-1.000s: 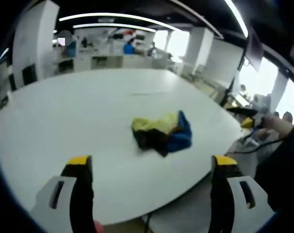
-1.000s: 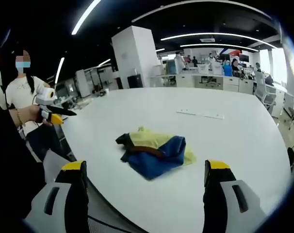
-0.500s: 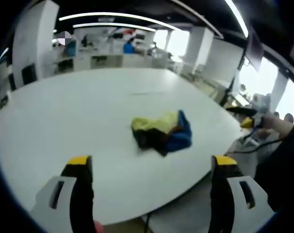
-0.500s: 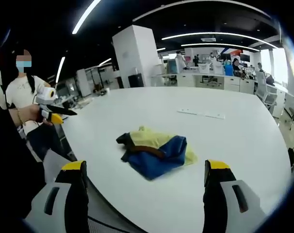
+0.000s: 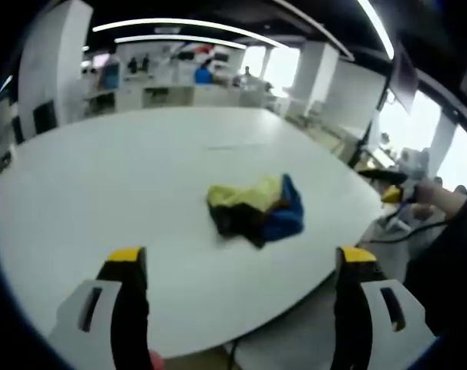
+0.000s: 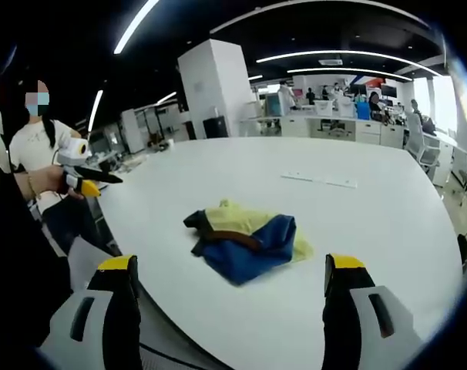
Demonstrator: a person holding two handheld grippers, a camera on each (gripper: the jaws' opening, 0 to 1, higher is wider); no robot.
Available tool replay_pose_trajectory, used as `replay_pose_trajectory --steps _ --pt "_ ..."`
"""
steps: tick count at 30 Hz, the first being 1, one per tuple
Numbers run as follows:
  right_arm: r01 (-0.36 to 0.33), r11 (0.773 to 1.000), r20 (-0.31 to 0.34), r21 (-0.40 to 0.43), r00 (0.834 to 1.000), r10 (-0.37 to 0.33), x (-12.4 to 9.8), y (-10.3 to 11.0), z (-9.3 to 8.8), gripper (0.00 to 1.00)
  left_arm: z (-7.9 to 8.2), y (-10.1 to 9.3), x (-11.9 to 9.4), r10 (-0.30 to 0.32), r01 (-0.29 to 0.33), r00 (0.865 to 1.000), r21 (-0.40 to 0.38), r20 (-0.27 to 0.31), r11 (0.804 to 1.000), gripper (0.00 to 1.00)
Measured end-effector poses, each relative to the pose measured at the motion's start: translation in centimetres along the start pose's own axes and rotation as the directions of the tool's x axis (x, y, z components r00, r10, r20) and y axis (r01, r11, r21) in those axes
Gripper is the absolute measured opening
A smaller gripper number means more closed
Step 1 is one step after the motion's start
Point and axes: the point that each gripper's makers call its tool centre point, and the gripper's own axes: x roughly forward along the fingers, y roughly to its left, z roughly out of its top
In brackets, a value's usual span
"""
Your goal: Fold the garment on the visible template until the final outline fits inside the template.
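1. my left tongs [image 5: 237,266] are spread wide with nothing between the jaws, held back from the near edge of the white table [image 5: 102,177].
2. my right tongs [image 6: 230,274] are likewise wide apart and hold nothing; in the left gripper view they show at the far right [image 5: 394,194].
3. the garment [image 6: 245,240], yellow, blue and dark, lies crumpled in a heap near the table's middle, well apart from both tongs.
4. over the last second nothing has shifted: heap and tongs sit as before. i judge folding has not begun.
5. i cannot make out a template outline; thin strips [image 6: 318,181] lie beyond the heap.
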Motion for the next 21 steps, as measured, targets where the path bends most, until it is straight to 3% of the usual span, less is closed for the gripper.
replay_pose_trajectory --steps 2,5,11,21 --pt "0.001 1.000 0.001 -0.003 1.000 -0.001 0.1 -0.1 0.0 0.99 0.0 0.0 0.1 -0.001 0.001 1.000 0.000 0.000 1.000 0.97" --pt "0.016 0.999 -0.012 -0.032 1.000 -0.017 0.0 -0.4 -0.2 0.88 0.0 -0.1 0.3 -0.002 0.002 1.000 0.010 -0.007 1.000 0.95" --pt "0.016 0.999 -0.011 -0.042 1.000 -0.017 0.0 -0.8 -0.5 0.78 -0.1 -0.4 0.9 -0.013 0.013 1.000 0.014 -0.015 1.000 0.88" --pt "0.008 0.997 -0.035 -0.072 0.999 -0.011 1.4 -1.6 -1.4 0.66 -1.0 -1.3 3.1 -0.048 0.050 0.997 0.036 -0.066 0.998 0.82"
